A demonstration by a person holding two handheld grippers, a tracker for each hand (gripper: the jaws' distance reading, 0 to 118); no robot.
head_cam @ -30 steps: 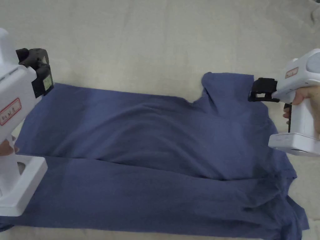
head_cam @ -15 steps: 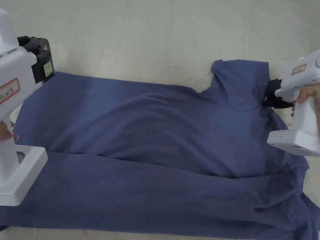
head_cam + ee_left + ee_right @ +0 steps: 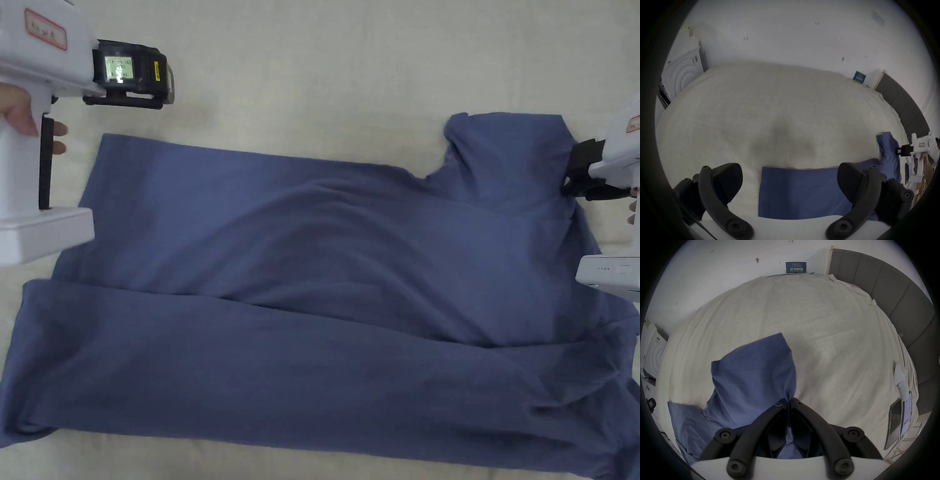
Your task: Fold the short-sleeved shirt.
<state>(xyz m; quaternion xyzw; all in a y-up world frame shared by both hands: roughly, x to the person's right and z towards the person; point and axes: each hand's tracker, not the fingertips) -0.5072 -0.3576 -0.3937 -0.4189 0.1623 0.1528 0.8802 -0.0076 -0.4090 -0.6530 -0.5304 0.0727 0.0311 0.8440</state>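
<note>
A blue short-sleeved shirt lies sideways on a cream bedsheet, its near long side folded over the body. One sleeve sticks up at the far right. My right gripper is shut on the shirt's edge beside that sleeve; in the right gripper view the jaws pinch the blue cloth. My left gripper hovers open above the sheet, just beyond the shirt's far left corner. In the left gripper view its gripper has jaws spread wide, with the shirt's hem corner below them.
The bed has a dark padded headboard on the right. A white appliance stands past the bed's far left corner. A tablet and papers lie at the right edge of the bed. Bare sheet stretches beyond the shirt.
My left gripper has risen and swung away from the shirt's left edge to above the far left corner. My right gripper closed on the cloth beside the sleeve. The camera shifted.
</note>
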